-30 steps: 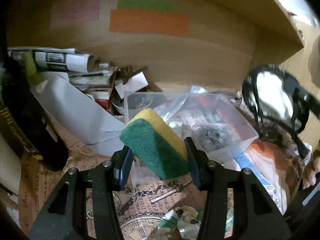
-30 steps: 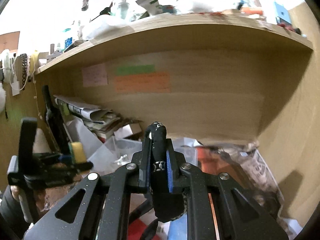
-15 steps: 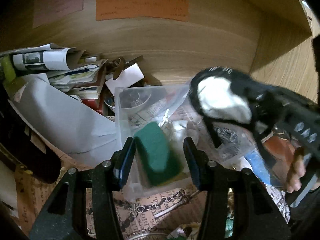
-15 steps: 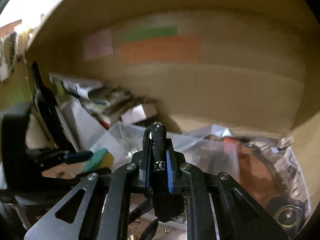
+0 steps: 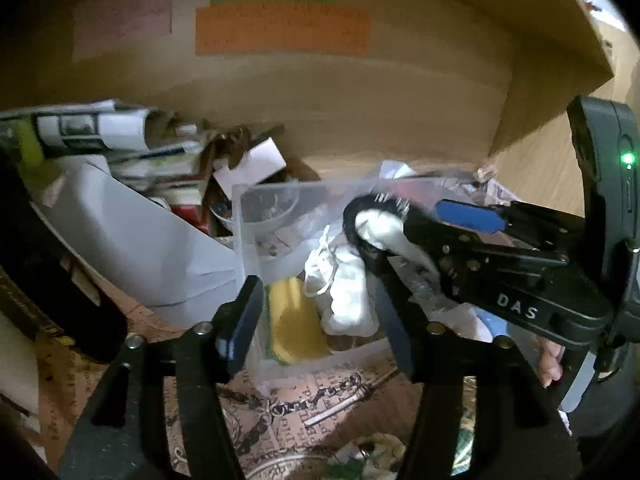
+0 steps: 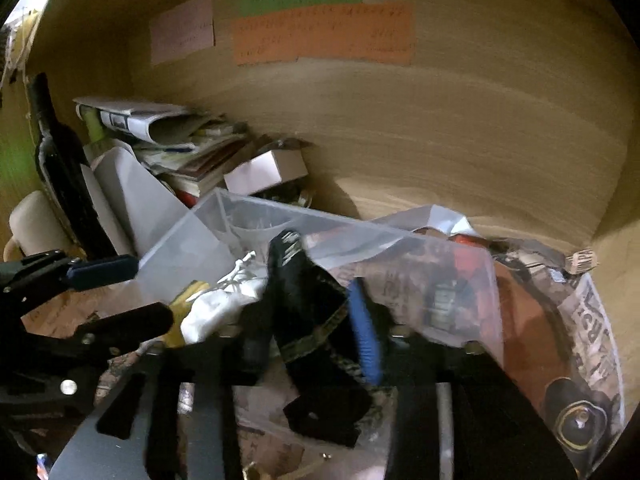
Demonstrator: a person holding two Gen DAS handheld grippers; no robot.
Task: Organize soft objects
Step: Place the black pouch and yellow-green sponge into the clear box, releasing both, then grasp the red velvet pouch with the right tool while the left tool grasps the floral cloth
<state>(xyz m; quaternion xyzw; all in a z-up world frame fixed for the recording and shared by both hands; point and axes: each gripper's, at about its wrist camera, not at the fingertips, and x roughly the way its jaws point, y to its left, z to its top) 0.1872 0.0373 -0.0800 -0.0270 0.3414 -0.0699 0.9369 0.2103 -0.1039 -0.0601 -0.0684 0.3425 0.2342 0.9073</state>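
Note:
A yellow and green sponge lies inside the clear plastic bin, beside a white drawstring pouch. My left gripper is open and empty, its fingers straddling the bin's near corner above the sponge. My right gripper has its jaws spread over the bin, and a black and white sleep mask hangs loosely between them over the pouch. In the left wrist view the mask shows at the tip of the right gripper. The sponge's yellow edge shows in the right wrist view.
The bin sits in a wooden shelf alcove with orange and green notes on its back wall. Stacked magazines, a white plastic sheet and a dark bottle crowd the left. Newspaper and plastic bags lie right.
My left gripper has opened and let the sponge drop into the bin. My right gripper moved down over the bin and opened, loosening its hold on the mask.

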